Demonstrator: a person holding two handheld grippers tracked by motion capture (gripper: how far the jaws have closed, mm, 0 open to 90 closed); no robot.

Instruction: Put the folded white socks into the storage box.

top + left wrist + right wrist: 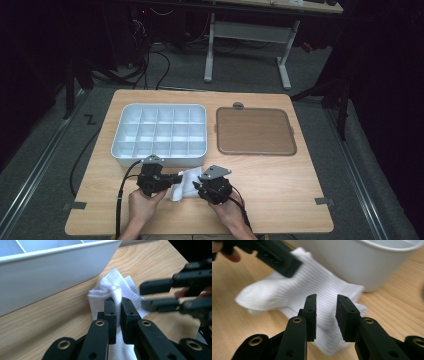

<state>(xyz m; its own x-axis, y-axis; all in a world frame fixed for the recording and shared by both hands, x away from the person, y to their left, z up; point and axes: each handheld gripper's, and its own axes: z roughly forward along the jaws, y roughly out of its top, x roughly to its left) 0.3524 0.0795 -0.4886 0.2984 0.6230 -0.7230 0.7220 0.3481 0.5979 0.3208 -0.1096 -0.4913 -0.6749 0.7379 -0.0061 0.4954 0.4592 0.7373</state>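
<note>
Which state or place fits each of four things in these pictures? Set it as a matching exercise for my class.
Column one:
1. white ribbed sock
2. white plastic compartment tray
3. brown flat lid with rounded corners
4. right gripper

Column two:
A. lies on the far right part of the table, beside the tray
B. jaws stand apart, nothing pressed between them
C. pinched at a fold by the left gripper
D. empty, on the wooden table just beyond both grippers

Pairs: 1-C, 2-D, 3-A, 4-B
</note>
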